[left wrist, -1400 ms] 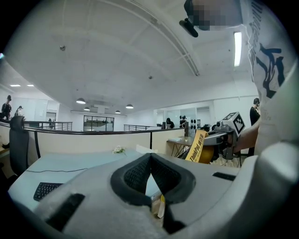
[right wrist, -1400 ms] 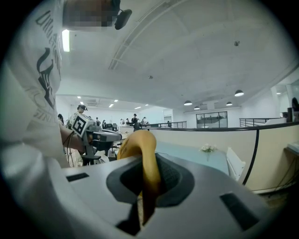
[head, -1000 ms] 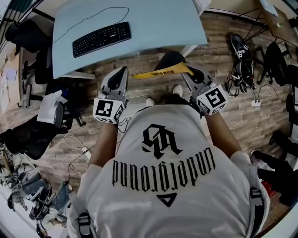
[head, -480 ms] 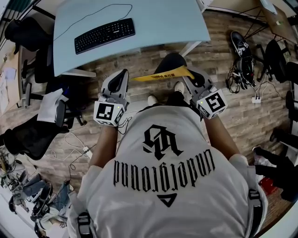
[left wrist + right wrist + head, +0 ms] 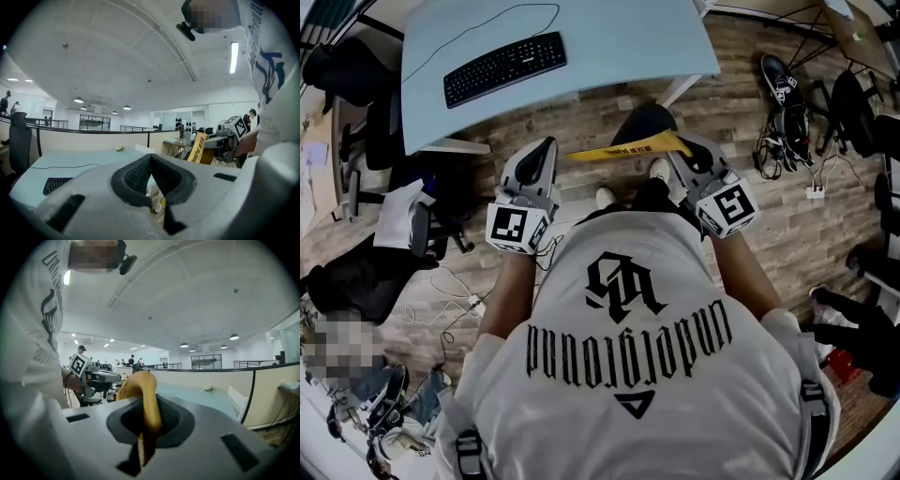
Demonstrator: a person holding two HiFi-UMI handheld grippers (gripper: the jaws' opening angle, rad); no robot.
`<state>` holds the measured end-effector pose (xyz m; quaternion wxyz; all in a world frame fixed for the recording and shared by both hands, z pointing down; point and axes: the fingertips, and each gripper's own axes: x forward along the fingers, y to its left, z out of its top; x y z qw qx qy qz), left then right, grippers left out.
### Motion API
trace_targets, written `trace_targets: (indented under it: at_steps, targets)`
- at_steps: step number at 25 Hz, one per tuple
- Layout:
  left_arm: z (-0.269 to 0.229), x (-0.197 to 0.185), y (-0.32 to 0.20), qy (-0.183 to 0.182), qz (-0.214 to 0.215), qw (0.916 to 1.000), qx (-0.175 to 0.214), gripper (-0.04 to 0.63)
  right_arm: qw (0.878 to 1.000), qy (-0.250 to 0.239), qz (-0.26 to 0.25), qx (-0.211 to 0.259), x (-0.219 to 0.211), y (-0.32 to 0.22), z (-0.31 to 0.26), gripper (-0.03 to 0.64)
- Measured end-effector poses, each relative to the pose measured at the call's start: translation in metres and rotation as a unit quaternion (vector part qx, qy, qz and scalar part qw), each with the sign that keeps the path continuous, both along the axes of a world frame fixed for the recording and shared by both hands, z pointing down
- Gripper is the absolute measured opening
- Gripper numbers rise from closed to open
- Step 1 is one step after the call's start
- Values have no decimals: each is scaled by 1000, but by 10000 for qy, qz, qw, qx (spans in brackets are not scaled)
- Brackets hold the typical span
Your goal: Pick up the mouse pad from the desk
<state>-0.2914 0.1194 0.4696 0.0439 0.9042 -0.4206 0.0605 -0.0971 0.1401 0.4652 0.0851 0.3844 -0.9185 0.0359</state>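
Note:
The mouse pad (image 5: pixel 623 148), yellow underneath and black on top, hangs curled over the floor in front of the pale blue desk (image 5: pixel 609 37). My right gripper (image 5: pixel 681 147) is shut on its right end. In the right gripper view the yellow pad (image 5: pixel 140 387) arches up from between the pads of the right gripper (image 5: pixel 149 404). My left gripper (image 5: pixel 546 146) is level with it to the left, apart from the pad. Its jaws meet with nothing between them in the left gripper view (image 5: pixel 150 157), where the pad (image 5: pixel 198 148) shows to the right.
A black keyboard (image 5: pixel 492 68) with its cable lies on the desk. Black office chairs (image 5: pixel 352 70) and a bag (image 5: pixel 356 277) crowd the left. Shoes (image 5: pixel 780 86), cables (image 5: pixel 773 155) and more dark gear lie on the wooden floor at right.
Both grippers, the right one carrying the pad, have drawn slightly back from the desk edge. Their grip and pose look the same.

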Motion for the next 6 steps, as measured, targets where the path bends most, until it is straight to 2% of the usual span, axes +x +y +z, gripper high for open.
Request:
trace_targets:
  at_steps: [6]
  targets:
    - [-1,4,-4,14,9,10000,-17,8,10000,-13,32,-6,5,-5,-1,24]
